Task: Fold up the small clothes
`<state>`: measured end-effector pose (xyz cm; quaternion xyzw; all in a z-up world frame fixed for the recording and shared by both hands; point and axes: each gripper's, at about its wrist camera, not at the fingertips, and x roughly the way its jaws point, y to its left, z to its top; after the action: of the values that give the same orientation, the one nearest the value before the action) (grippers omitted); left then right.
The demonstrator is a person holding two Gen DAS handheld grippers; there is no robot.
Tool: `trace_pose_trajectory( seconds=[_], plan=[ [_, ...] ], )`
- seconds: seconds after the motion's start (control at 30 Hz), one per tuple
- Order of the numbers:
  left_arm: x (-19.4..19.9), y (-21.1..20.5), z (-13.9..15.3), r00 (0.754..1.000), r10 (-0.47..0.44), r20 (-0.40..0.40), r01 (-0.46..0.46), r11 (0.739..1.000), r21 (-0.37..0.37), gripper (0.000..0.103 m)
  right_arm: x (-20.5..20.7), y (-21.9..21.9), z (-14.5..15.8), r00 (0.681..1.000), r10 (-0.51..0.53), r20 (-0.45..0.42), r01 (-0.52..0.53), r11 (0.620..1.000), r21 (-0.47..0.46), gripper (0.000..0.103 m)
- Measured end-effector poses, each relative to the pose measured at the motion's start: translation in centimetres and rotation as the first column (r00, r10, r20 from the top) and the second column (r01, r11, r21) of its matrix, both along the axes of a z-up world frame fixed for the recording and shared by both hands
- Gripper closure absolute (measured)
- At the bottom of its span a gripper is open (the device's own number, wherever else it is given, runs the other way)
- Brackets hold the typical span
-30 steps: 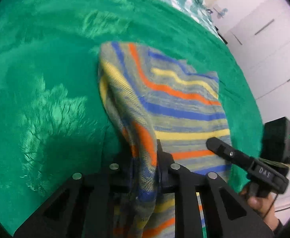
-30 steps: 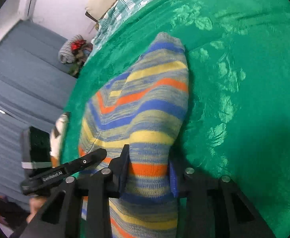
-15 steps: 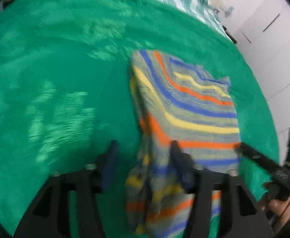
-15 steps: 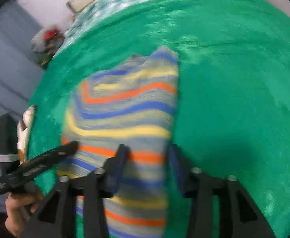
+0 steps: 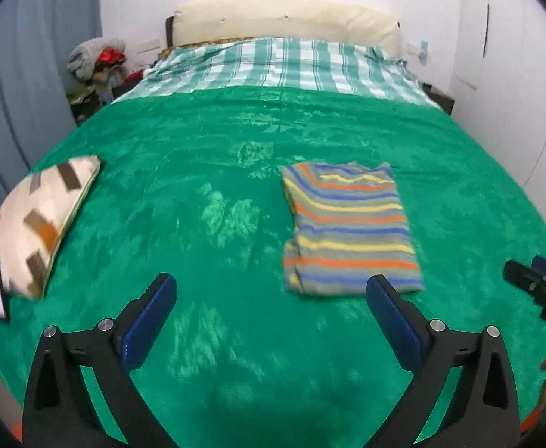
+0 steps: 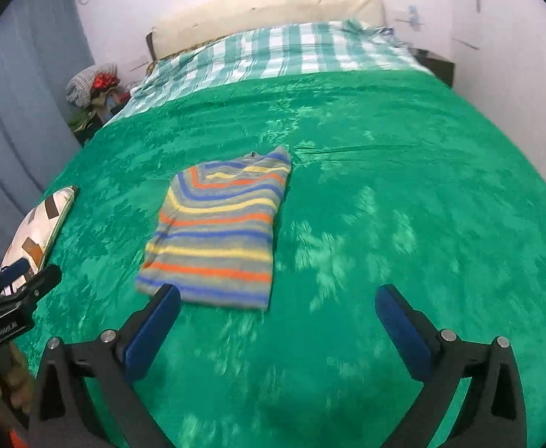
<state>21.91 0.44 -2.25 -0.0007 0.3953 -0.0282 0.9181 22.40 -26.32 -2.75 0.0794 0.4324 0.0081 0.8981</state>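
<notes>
A small striped knit garment (image 5: 347, 227), grey with blue, yellow and orange stripes, lies folded into a flat rectangle on the green blanket (image 5: 205, 171). It also shows in the right wrist view (image 6: 220, 227). My left gripper (image 5: 271, 308) is open and empty, raised above the blanket, just near of the garment's front edge. My right gripper (image 6: 276, 313) is open and empty, also raised, with its left finger (image 6: 153, 321) near the garment's front corner. Neither gripper touches the garment.
A cream pillow with brown patches (image 5: 37, 216) lies at the blanket's left edge, also in the right wrist view (image 6: 43, 224). A checked sheet (image 5: 280, 63) and headboard cushion (image 5: 284, 18) are at the far end. A clothes pile (image 5: 97, 59) sits by the curtain.
Both grippers were shut on the garment's near edge. They opened, let it go and pulled back and up. The garment now lies flat and folded on the blanket.
</notes>
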Motion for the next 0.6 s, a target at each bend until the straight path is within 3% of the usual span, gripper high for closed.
trace_pose_trajectory(
  seconds=[0.13, 0.3, 0.47, 0.6],
  plan=[
    [-2.9, -0.7, 0.6, 0.995, 0.000, -0.104, 0.006, 0.999, 0.052, 0.002, -4.5, 2.0, 1.8, 0.999, 0.035, 0.010, -0.034, 0.998, -0.047, 0.000],
    [-6.1, -0.7, 2.5, 0.996, 0.029, -0.079, -0.019, 0.993, 0.118, 0.002, -8.2, 4.2, 3.9, 0.996, 0.085, 0.028, -0.082, 0.992, -0.097, 0.000],
    [-7.5, -0.4, 4.3, 0.998, 0.025, -0.053, -0.019, 0.995, 0.101, 0.002, -10.3, 5.7, 6.0, 0.993, 0.117, 0.033, -0.114, 0.990, -0.085, 0.000],
    [-7.9, -0.2, 4.6, 0.998, 0.019, -0.067, -0.013, 0.995, 0.097, 0.002, -11.7, 7.2, 7.6, 0.988, 0.148, 0.048, -0.140, 0.980, -0.138, 0.000]
  ],
)
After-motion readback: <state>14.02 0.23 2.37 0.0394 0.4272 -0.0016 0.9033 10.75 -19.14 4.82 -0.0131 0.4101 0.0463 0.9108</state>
